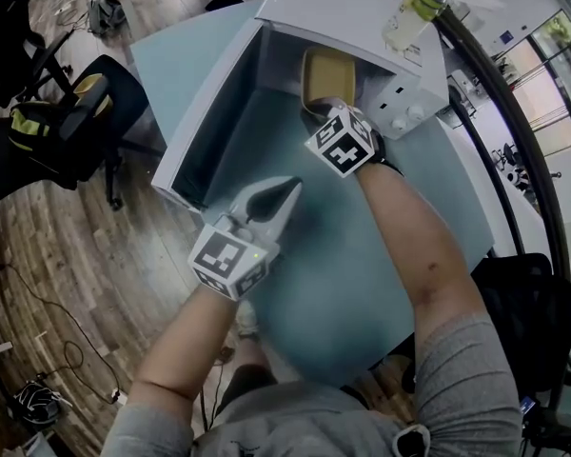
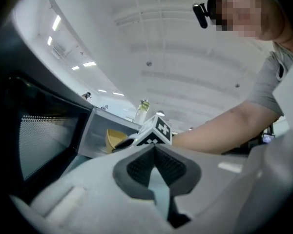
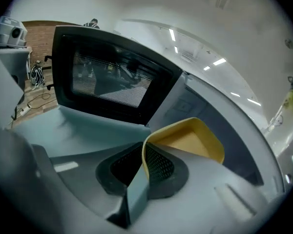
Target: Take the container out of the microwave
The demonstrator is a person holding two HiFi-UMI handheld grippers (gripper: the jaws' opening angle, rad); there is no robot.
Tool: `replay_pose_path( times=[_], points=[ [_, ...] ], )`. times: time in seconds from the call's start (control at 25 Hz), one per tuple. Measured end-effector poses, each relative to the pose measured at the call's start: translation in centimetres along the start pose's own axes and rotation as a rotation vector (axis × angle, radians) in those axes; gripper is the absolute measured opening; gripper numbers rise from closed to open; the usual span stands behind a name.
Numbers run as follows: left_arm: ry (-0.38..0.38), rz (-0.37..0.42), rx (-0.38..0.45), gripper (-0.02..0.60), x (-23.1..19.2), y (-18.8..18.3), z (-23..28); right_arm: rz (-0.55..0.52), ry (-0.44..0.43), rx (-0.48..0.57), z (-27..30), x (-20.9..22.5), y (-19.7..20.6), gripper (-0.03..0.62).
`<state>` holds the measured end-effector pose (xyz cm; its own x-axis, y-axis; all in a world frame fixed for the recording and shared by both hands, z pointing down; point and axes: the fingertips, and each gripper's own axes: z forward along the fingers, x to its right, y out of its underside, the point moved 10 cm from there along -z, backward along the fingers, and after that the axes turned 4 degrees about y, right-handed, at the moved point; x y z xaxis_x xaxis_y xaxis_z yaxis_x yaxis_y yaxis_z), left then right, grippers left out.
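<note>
A shallow yellow container (image 1: 328,76) sits at the mouth of the white microwave (image 1: 343,12), whose door (image 1: 205,112) is swung wide to the left. My right gripper (image 1: 329,112) is shut on the container's near rim. In the right gripper view the rim of the container (image 3: 190,140) runs between the pads of that gripper (image 3: 142,162), with the dark door window (image 3: 107,84) to the left. My left gripper (image 1: 287,193) is shut and holds nothing, above the table in front of the door. The left gripper view looks past its closed jaws (image 2: 155,152) to the container (image 2: 113,139).
A clear bottle with a green cap (image 1: 414,12) stands on top of the microwave. The teal table (image 1: 362,284) carries the microwave. A black office chair (image 1: 86,112) stands on the wooden floor to the left, with cables lying near it.
</note>
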<state>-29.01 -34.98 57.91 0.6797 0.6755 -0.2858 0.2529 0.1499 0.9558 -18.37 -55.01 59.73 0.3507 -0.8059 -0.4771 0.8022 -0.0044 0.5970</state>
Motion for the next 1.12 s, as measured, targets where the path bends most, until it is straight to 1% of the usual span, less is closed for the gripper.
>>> replay_pose_path(
  times=[0.28,0.48,0.64,0.92,1.12],
  points=[
    [0.0,0.03,0.005,0.018,2.5,-2.0,-0.2,0.015,-0.044,0.03,-4.5,-2.4,0.4,0.021],
    [0.011,0.054,-0.002,0.019,5.1,-3.2,0.4,-0.017,-0.086,0.053,-8.7,-3.5,0.9,0.021],
    [0.013,0.067,-0.012,0.019,7.7,-4.2,1.2,-0.029,-0.113,0.08,-13.3,-4.0,1.4,0.021],
    [0.016,0.076,-0.007,0.02,13.2,-6.9,3.0,-0.022,-0.116,0.118,-22.0,-3.5,2.7,0.021],
    [0.023,0.095,0.013,0.02,17.6,-9.0,4.9,-0.014,-0.088,0.145,-28.4,-1.8,4.1,0.021]
  ],
)
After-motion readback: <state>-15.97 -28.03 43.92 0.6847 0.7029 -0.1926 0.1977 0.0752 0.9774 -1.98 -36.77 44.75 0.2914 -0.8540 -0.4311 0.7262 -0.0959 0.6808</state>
